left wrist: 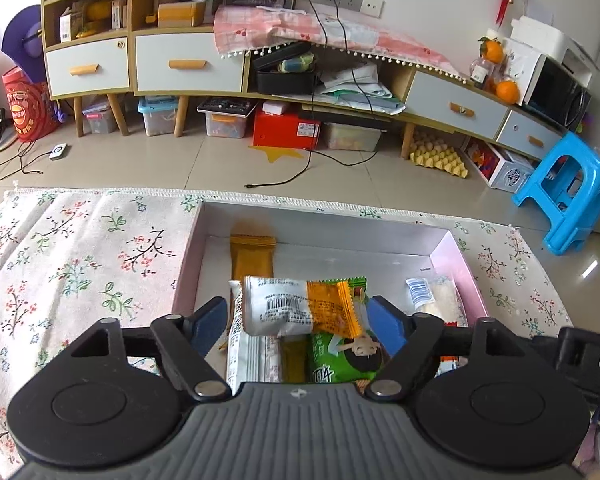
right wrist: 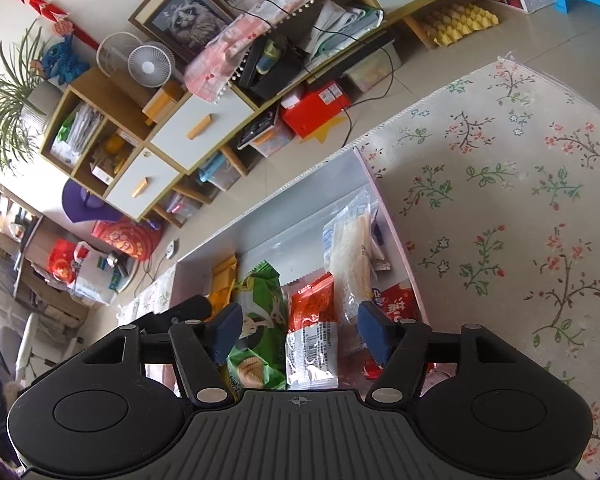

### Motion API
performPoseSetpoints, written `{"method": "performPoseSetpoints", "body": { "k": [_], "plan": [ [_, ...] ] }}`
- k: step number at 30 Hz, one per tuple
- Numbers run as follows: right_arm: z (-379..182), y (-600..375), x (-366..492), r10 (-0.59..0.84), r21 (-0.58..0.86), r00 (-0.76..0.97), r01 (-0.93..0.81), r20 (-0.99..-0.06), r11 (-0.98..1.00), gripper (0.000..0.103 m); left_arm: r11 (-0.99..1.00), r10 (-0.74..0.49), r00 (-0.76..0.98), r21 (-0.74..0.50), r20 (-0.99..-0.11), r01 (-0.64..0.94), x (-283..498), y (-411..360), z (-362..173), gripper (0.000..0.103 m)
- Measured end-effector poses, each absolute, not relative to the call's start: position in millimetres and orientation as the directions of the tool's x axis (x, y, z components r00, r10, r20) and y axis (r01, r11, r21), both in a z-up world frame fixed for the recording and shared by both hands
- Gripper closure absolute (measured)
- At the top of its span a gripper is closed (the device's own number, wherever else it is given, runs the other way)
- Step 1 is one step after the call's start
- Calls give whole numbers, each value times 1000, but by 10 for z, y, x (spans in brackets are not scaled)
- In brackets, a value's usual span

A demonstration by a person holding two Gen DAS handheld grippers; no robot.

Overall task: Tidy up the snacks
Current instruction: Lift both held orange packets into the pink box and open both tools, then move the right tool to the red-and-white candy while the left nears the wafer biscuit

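The left gripper (left wrist: 296, 318) is apart, a white and orange snack (left wrist: 300, 306) loose between its pads. The right gripper (right wrist: 300, 334) is apart too, over the box (right wrist: 268, 216) low in the frame.

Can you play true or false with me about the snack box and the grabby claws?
1. The snacks lie in a box on a flowery cloth. True.
2. The left gripper squeezes the white-and-orange packet tight. False: its jaws stand apart, and the blurred packet looks loose between them.
3. A green packet lies in the box. True.
4. The right gripper is shut. False: its jaws are open over a red-and-white packet.
5. The stool on the floor is red. False: it is blue.
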State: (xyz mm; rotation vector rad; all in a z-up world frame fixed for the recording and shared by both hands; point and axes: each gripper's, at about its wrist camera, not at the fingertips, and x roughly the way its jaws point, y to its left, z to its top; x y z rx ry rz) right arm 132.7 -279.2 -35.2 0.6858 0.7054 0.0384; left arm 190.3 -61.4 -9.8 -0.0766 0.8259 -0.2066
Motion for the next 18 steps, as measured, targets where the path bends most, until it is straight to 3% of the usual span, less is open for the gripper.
{"method": "performPoseSetpoints", "body": {
  "k": [8,18],
  "plan": [
    [-215,-2770,1208,230,562,778,184,-585,807,31,975,-220,672,-163,-707,148,1744,-513,40,11],
    [-68,-2590,1020,201,462,743,162,-639,872,21,986,-166,663,-108,-730,128,1406,-402,104,4]
  ]
}}
